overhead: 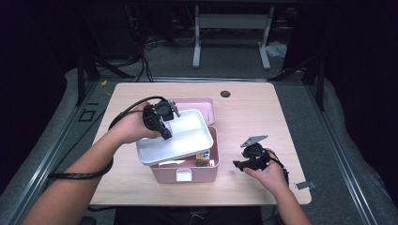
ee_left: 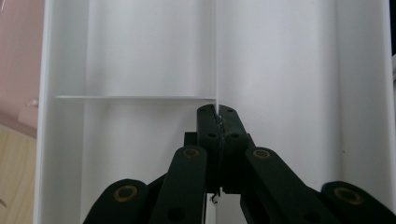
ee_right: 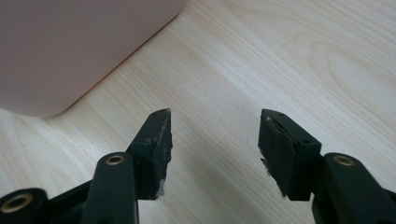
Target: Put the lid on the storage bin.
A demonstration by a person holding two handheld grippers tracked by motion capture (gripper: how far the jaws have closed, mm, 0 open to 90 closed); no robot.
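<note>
With my left gripper I grasp the white tray by its thin inner divider; in the left gripper view the two black jaws are pressed together on this wall with no gap between them. I hold the tray over the pink box, and it sits tilted across the open top of the box. The tray is smooth, glossy plastic, rectangular with rounded corners, and the thin walls split it into compartments. All the compartments I can see have nothing in them.

The pink box is matte plastic with rounded corners and a white latch on its front side. Under the near edge of the tray I see some small things inside the box, one of them orange, but I cannot tell what they are. Just behind the box the pink lid lies flat on the table, which is light wood with a visible grain.

My right gripper rests low at the right of the box, and its jaws stand apart with nothing between them.
</note>
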